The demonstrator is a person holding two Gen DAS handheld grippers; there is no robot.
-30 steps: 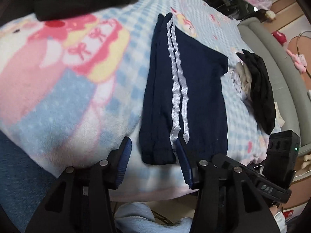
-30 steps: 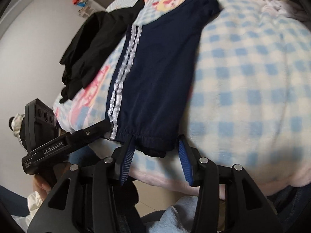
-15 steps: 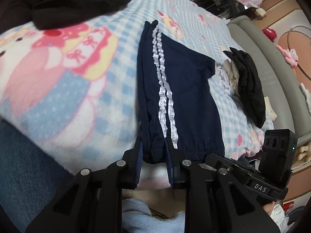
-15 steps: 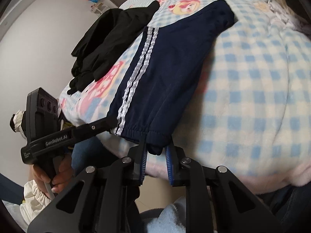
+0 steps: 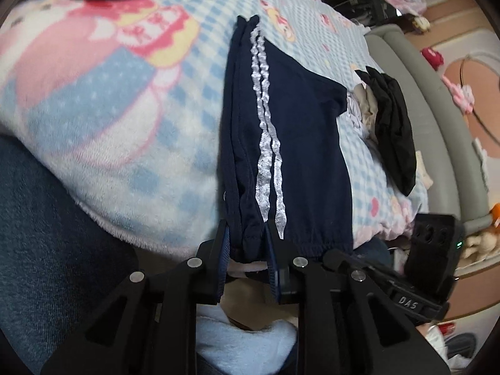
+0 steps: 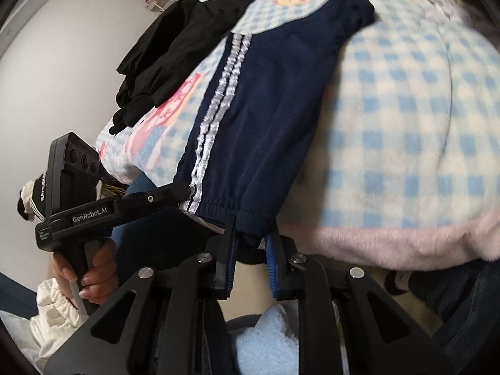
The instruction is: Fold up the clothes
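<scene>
A pair of navy trousers [image 5: 300, 143] with two white side stripes lies lengthwise on a checked blue-and-white blanket [image 5: 103, 131]. My left gripper [image 5: 247, 243] is shut on the elastic hem at the striped corner, at the blanket's near edge. In the right wrist view the same navy trousers [image 6: 262, 109] stretch away from me, and my right gripper [image 6: 250, 234] is shut on the hem's other corner. The left gripper [image 6: 175, 193] shows there too, clamped on the striped corner and held by a hand [image 6: 90, 268].
A heap of black clothes [image 6: 178, 47] lies on the blanket left of the trousers. Another black garment [image 5: 393, 131] and pale clothes lie to their right. A grey padded bed edge [image 5: 437, 125] runs along the far right. Below the grippers are jeans-clad legs [image 5: 47, 234].
Both grippers went from open astride the hem to shut on it. Both then drew back slightly toward the blanket's near edge, and the hem came with them.
</scene>
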